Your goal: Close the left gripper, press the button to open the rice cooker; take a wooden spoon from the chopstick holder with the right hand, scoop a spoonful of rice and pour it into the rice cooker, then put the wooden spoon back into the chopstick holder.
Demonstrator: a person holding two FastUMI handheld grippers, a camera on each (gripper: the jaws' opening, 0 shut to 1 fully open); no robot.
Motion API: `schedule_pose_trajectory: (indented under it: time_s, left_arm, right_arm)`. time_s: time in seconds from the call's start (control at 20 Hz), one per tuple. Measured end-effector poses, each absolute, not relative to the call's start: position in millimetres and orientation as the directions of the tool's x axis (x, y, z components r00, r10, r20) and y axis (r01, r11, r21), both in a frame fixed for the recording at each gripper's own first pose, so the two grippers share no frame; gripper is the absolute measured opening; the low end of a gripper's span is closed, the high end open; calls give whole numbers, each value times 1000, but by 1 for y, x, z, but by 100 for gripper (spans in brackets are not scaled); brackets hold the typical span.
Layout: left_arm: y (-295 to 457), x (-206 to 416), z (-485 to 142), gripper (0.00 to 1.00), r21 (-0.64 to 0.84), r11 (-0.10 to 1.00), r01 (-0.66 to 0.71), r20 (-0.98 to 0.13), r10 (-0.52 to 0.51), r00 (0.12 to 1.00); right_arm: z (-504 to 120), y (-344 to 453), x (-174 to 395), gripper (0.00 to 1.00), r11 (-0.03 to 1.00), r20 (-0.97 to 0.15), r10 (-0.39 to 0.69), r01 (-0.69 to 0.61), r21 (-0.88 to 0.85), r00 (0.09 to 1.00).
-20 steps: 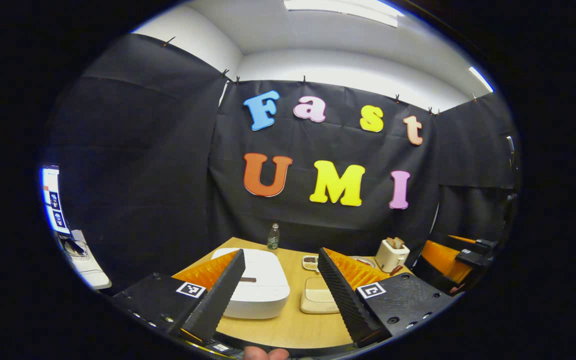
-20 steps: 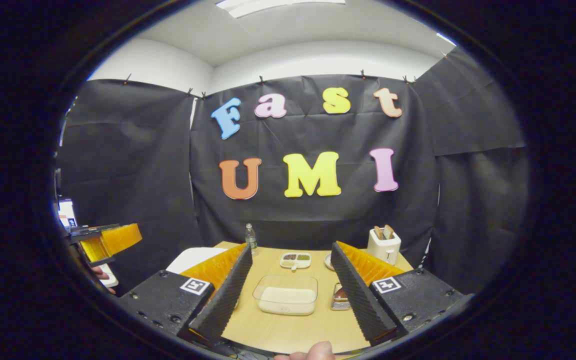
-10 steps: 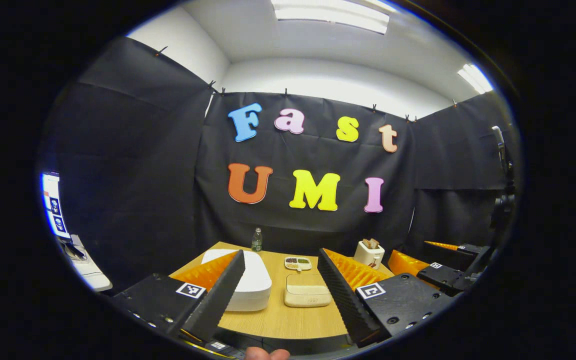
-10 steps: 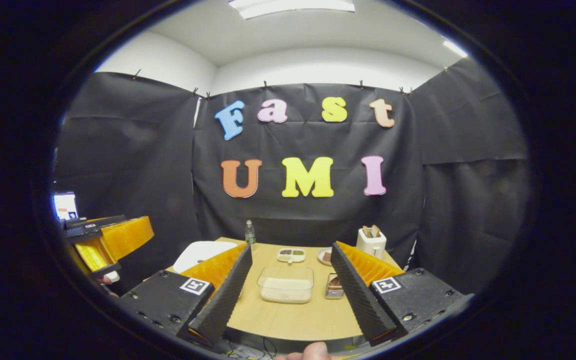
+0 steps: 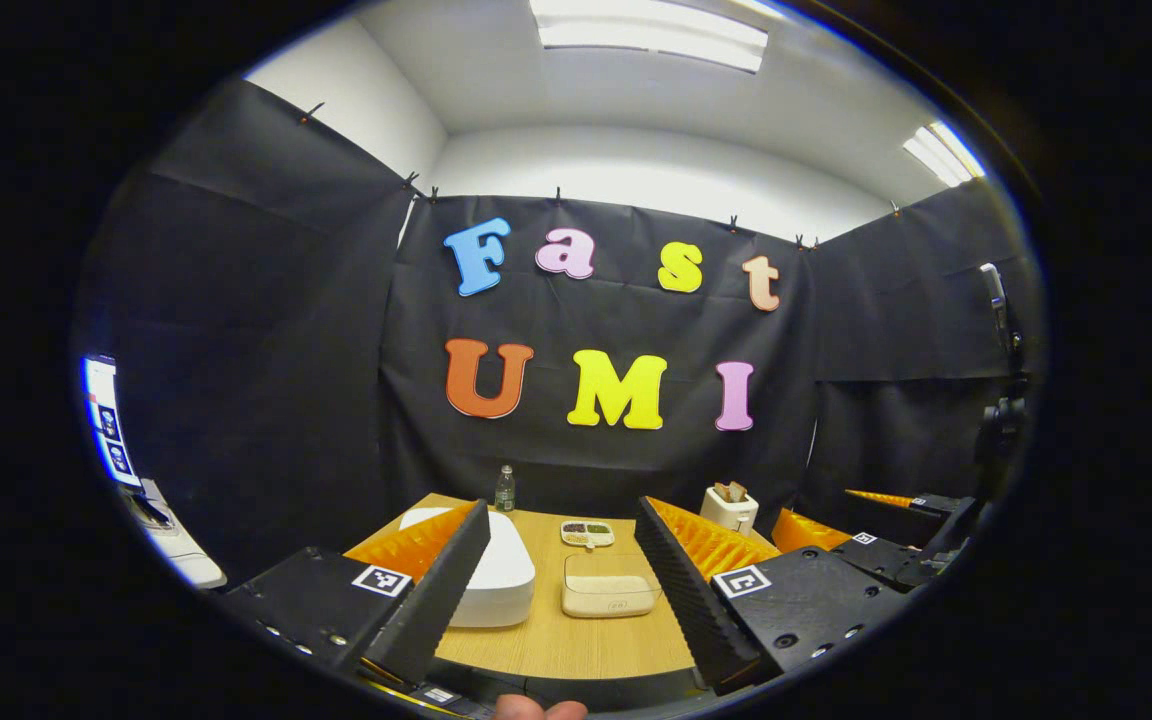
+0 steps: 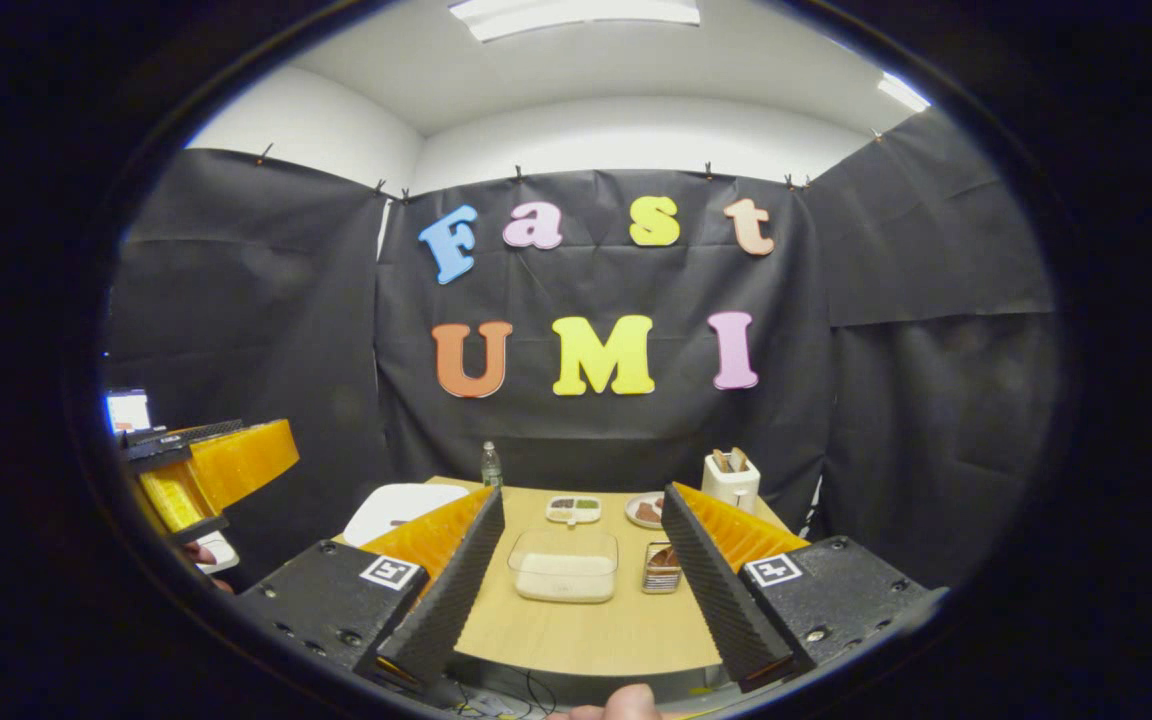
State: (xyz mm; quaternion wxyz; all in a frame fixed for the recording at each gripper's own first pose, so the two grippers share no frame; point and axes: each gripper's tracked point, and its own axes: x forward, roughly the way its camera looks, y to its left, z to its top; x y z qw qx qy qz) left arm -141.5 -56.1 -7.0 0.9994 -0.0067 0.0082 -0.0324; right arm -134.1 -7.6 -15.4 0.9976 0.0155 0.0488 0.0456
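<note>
Left gripper (image 5: 561,590): jaws apart, holding nothing; bring them together before you press. Rice cooker (image 5: 496,580): lid down, on the table's (image 5: 556,650) left. Right gripper (image 6: 581,590): jaws apart, empty, facing the rice box (image 6: 564,578). Chopstick holder (image 6: 731,482): far right.

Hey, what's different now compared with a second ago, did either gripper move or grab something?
Both grippers have pulled back from the table: the rice cooker, the rice box and the chopstick holder look smaller and farther off. Nothing was grasped or released. The left gripper and right gripper stay open, and the things on the table have not moved.
</note>
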Motion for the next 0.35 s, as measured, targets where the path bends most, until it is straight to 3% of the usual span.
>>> schedule_pose_trajectory:
  time_s: [0.35]
  left_arm:
    - [-52, -149, -13, 95, -17, 999, 51, -36, -52, 998]
  right_arm:
    - [-18, -1, -142, 100, 994, -101, 110, -108, 25, 989]
